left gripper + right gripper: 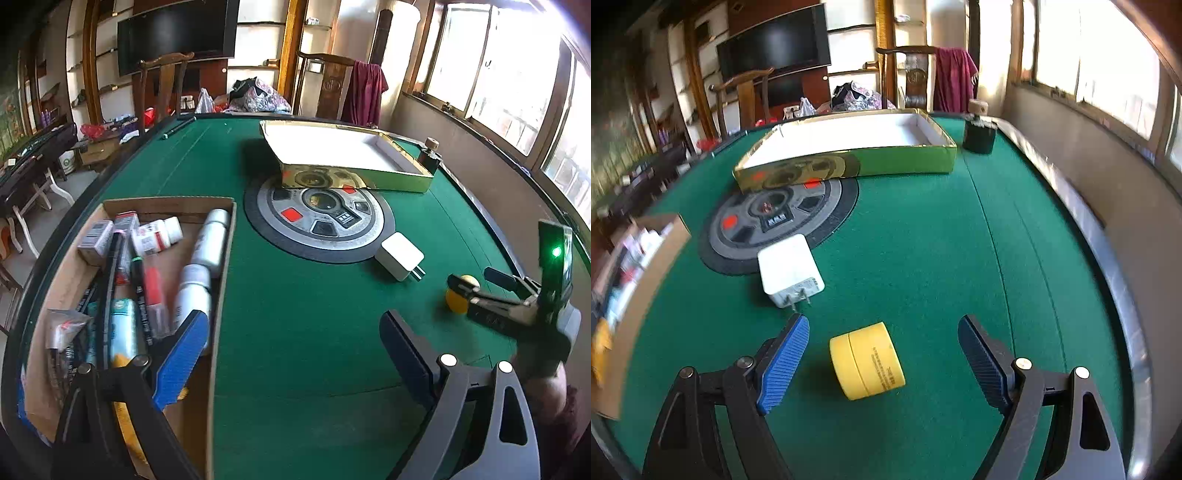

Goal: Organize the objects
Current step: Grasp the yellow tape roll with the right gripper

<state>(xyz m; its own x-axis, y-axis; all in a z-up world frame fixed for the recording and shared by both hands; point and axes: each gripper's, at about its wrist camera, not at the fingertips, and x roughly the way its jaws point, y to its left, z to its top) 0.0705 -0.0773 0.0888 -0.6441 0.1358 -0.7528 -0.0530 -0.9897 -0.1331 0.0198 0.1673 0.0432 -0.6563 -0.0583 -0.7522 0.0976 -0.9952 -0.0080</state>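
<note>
A squat yellow plastic jar (pixel 867 361) lay tilted on the green felt desk (pixel 923 240), between the right gripper (pixel 884 363)'s wide ribbed fingers (pixel 783 365). The left gripper (pixel 295 362) angled downward, fingers wide and empty, beside a cardboard box (pixel 221 295) of seemingly blurred bottles.

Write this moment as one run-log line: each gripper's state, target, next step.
left gripper: open, empty | right gripper: open around yellow jar, not gripping | next: probably close on jar

Yellow jar (pixel 867 361) lies between the right gripper (pixel 884 363) spread fingers, untouched

Dark television (pixel 177 35) hangs behind; maroon cloth (pixel 364 92) drapes a chair (pixel 332 85).
</note>
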